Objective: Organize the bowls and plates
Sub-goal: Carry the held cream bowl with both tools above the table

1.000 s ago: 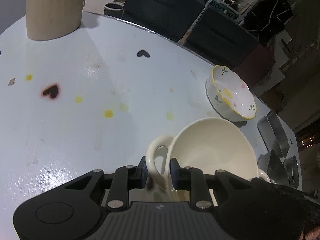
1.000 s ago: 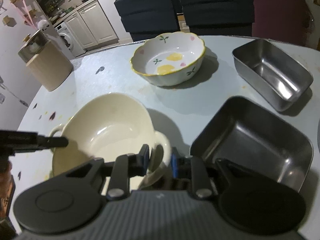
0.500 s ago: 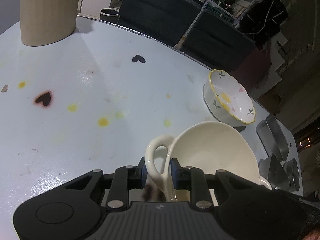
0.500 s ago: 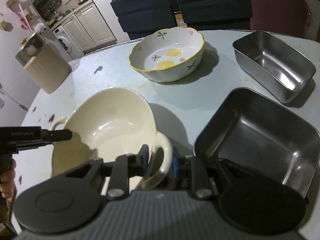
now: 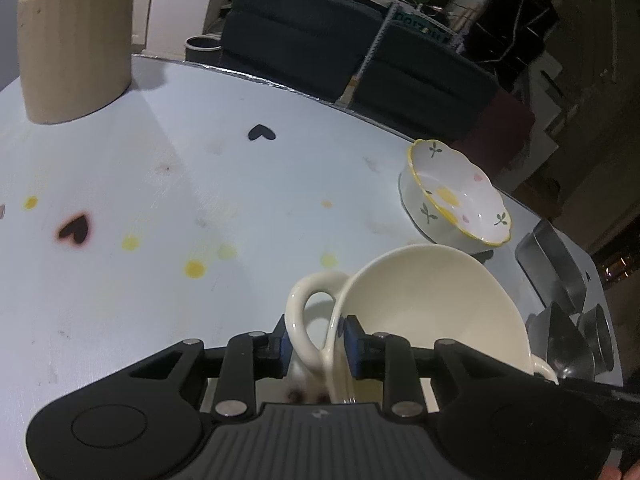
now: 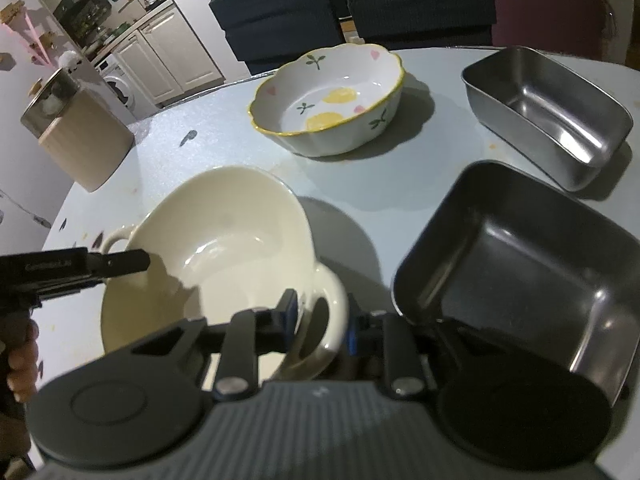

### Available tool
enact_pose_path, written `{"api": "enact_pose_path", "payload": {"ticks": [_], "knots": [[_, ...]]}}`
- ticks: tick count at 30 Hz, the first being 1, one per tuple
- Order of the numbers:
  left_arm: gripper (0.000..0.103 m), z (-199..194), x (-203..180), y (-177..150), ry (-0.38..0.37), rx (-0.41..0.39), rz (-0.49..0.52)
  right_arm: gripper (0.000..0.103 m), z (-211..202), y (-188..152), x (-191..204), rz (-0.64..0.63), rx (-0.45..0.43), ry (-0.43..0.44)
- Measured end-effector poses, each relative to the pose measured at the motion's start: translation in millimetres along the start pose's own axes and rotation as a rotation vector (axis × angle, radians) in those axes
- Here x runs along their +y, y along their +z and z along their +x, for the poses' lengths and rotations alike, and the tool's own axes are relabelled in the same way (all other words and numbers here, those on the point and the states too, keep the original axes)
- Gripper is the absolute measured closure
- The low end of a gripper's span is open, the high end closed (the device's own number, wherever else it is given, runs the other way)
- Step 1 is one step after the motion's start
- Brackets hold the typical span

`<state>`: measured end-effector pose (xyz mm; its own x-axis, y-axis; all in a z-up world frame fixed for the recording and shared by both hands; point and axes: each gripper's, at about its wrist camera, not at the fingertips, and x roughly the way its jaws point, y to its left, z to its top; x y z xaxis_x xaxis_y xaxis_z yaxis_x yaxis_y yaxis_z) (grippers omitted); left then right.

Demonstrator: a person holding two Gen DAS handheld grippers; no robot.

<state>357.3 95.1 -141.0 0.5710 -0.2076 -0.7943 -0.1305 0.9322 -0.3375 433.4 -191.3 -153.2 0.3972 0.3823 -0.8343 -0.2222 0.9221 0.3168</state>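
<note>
Right wrist view tells me little is done: my right gripper (image 6: 320, 320) and left gripper (image 5: 314, 338) each pinch a handle of the cream bowl (image 6: 208, 240), tilted on the bench (image 6: 360, 184), while the flowered bowl (image 6: 326, 98) and two steel trays wait apart.

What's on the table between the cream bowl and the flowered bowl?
Nothing: bare table separates the cream bowl from the flowered bowl, seen in the right wrist view.
</note>
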Motion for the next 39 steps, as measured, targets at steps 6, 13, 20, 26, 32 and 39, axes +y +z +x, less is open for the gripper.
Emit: {"api": "enact_pose_path", "payload": {"ticks": [6, 13, 20, 26, 32, 39], "knots": [[0.049, 3.9, 6.5, -0.5, 0.012, -0.015, -0.024, 0.075, 1.3, 2.4, 1.4, 0.000, -0.003, -0.009], [0.048, 7.0, 9.9, 3.5, 0.010, -0.007, -0.033, 0.075, 0.5, 1.9, 0.9, 0.008, -0.005, -0.011], [0.072, 10.2, 4.5, 7.1, -0.052, 0.000, -0.037, 0.075, -1.4, 2.7, -4.2, 0.029, 0.008, 0.009], [0.073, 10.9, 3.5, 8.6, -0.051, 0.016, -0.047, 0.076, -8.7, 0.5, -8.8, 0.051, 0.014, 0.035], [0.073, 6.5, -1.6, 6.2, -0.030, 0.008, -0.033, 0.076, -12.2, -3.5, -0.5, 0.009, -0.026, -0.010], [0.075, -16.5, -11.4, 3.4, -0.051, -0.035, 0.010, 0.075, -19.9, -4.1, 2.3, -0.018, -0.062, -0.024]]}}
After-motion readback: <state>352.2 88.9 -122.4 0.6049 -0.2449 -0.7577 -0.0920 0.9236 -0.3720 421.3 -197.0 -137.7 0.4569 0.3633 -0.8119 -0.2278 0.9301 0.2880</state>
